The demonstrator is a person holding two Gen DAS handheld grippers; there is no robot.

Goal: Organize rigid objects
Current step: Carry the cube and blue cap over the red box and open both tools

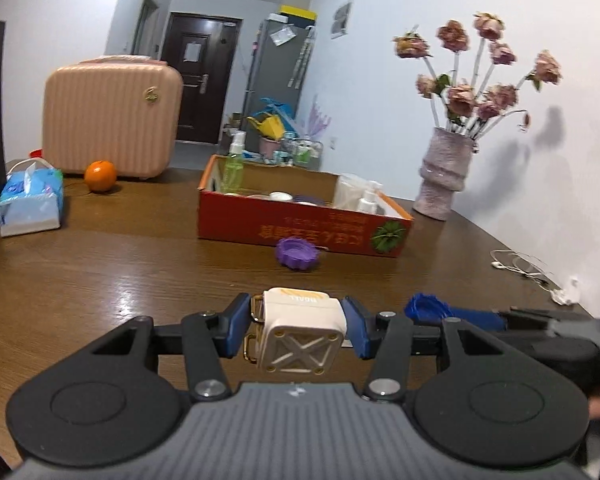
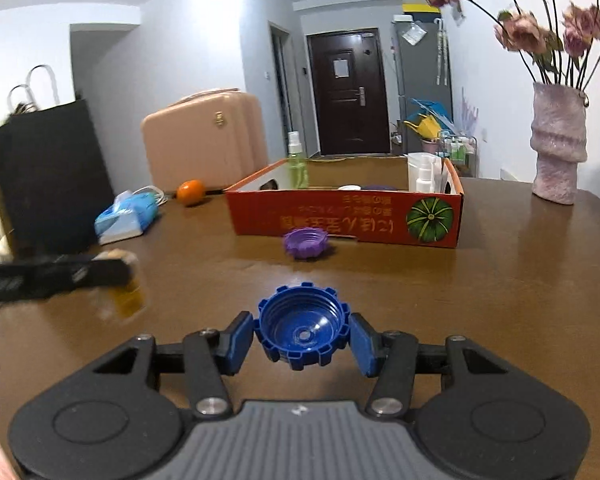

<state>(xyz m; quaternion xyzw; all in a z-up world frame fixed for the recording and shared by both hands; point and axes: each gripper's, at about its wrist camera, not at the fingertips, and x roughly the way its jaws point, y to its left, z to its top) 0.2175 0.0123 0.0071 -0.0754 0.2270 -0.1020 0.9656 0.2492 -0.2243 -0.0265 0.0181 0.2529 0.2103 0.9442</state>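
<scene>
Plastic, stiff and light: the blue cap [image 2: 302, 330] is clamped across its ribbed rim by the right claw [image 2: 302, 340], while the cream case [image 1: 301, 330] is pinched flat-sided between the left claw [image 1: 298, 330] pads, above the counter [image 1: 120, 272].

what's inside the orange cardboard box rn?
Inside the orange cardboard box: a green spray bottle, a white pump bottle, a white lid and something purple. The near wall hides the floor.

Both wrist views face the red box [image 1: 300, 224] low across the table [image 1: 120, 264].
</scene>
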